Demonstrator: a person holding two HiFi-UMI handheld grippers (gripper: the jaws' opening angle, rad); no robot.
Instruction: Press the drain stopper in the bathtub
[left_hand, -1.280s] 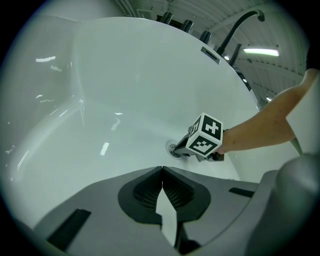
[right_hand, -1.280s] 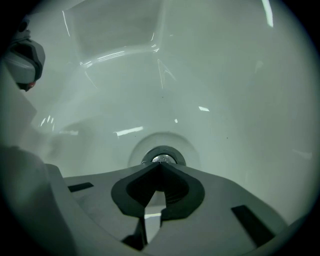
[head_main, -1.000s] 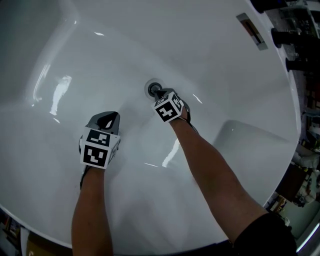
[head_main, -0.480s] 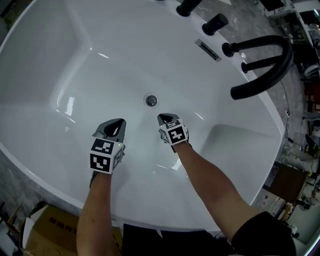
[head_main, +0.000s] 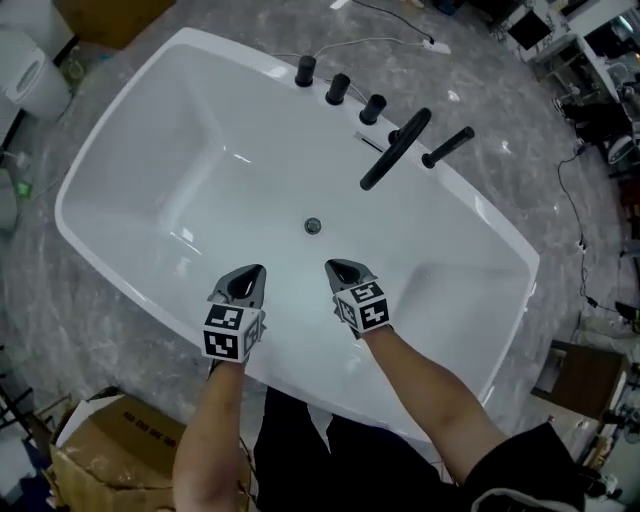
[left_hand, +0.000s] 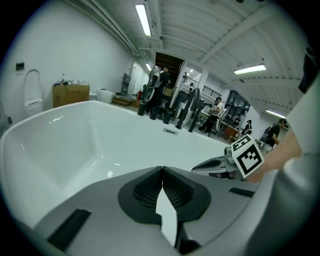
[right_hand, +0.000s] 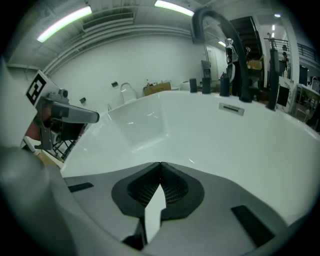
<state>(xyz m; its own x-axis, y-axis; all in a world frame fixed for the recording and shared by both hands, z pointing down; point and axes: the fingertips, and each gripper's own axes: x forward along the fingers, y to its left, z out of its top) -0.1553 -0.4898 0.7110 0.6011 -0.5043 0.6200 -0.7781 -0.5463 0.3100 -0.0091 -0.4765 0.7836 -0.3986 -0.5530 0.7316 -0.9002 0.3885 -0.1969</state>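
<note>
The round metal drain stopper (head_main: 313, 226) sits in the floor of the white bathtub (head_main: 150, 170), in the head view only. My left gripper (head_main: 252, 272) hangs over the tub's near side, left of the stopper, jaws shut with nothing between them. My right gripper (head_main: 338, 266) is held beside it, just right of and nearer than the stopper, also shut and empty. Both are well above the tub floor and apart from the stopper. In the left gripper view the right gripper (left_hand: 212, 165) shows at right; in the right gripper view the left gripper (right_hand: 70, 116) shows at left.
Black taps (head_main: 338, 88) and a curved black spout (head_main: 395, 148) stand on the tub's far rim. A cardboard box (head_main: 95, 445) lies on the marbled floor at lower left, another (head_main: 110, 18) at top left. A white toilet (head_main: 25, 60) stands at far left.
Both grippers have risen and pulled back from the tub floor toward the near rim. The right gripper, down at the stopper a second ago, is now clear of it. The head camera has risen.
</note>
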